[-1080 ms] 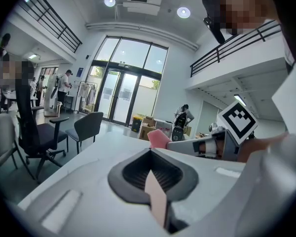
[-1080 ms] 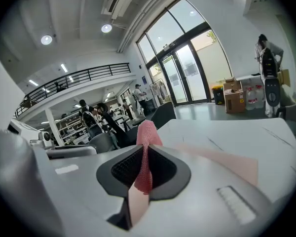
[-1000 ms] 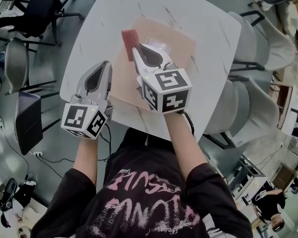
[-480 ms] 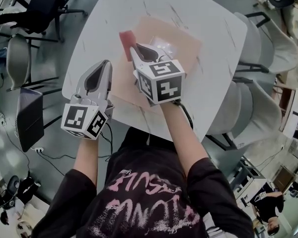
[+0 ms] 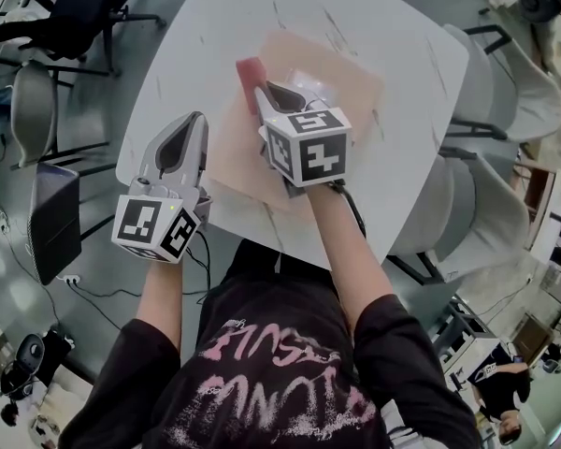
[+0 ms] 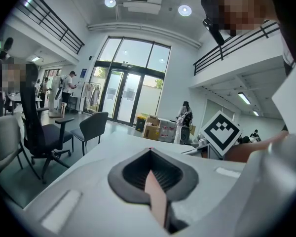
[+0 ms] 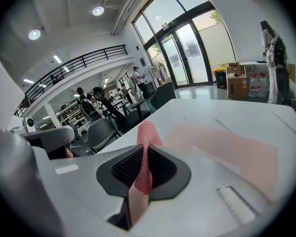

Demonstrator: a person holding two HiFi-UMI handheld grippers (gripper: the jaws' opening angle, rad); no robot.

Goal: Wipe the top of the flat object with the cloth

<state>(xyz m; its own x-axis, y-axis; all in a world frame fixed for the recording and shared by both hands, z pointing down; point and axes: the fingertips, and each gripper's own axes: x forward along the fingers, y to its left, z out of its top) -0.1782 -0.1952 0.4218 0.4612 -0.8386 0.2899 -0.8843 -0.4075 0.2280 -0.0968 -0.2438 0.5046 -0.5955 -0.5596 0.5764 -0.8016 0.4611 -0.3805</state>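
Clamps a red cloth (image 5: 249,71) in the right hand-held gripper (image 5: 261,86), above the far left part of the pale pink flat object (image 5: 348,75)

Pinches the mesh cloth with both jaws closed tight on it, leaving one folded end poking past the tips and burying the rest between the pads. Shows the flat object lying on the white surface (image 5: 215,21), with its near part hidden under the right hand-held gripper and marker cube. Holds the left hand-held gripper (image 5: 195,122) just beside the object's left edge, jaws drawn almost together. Reveals only a thin pale pink sliver in that slit; cannot tell whether it is gripped or merely seen through the gap. Cannot tell either whether the cloth touches the object
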